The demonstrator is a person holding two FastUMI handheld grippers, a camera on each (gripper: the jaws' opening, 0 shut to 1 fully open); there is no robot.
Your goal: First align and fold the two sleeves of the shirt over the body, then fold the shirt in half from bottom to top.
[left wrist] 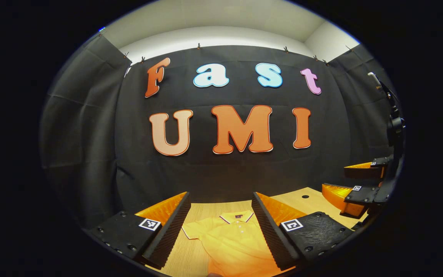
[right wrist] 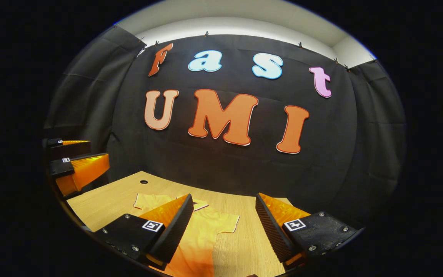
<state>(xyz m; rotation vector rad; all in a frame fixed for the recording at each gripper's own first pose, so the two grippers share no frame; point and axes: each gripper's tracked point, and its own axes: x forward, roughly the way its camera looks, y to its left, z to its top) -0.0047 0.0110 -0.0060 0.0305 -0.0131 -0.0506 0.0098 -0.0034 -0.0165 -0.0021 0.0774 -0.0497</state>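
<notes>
Yellow shirt [left wrist: 232, 240] lies flat on the wooden counter [left wrist: 194, 215], collar [left wrist: 237, 217] toward the back wall, both short sleeves spread out to the sides, nothing folded yet.

Left gripper [left wrist: 221, 227] hangs above the shirt, jaws wide apart, nothing between them; collar and button placket sit in the gap as seen in the left gripper view. One sleeve [left wrist: 192, 230] lies near its left finger.

Right gripper [right wrist: 221, 231] also hangs above the counter, jaws wide, holding nothing. In the right gripper view the shirt [right wrist: 202, 231] lies partly under its left finger, one sleeve [right wrist: 227, 223] reaching into the gap, bare counter [right wrist: 244, 238] beyond.

Each gripper shows at the edge of the other's view, jaws apart. A small dark hole [right wrist: 144, 181] marks the counter near the far corner.
</notes>
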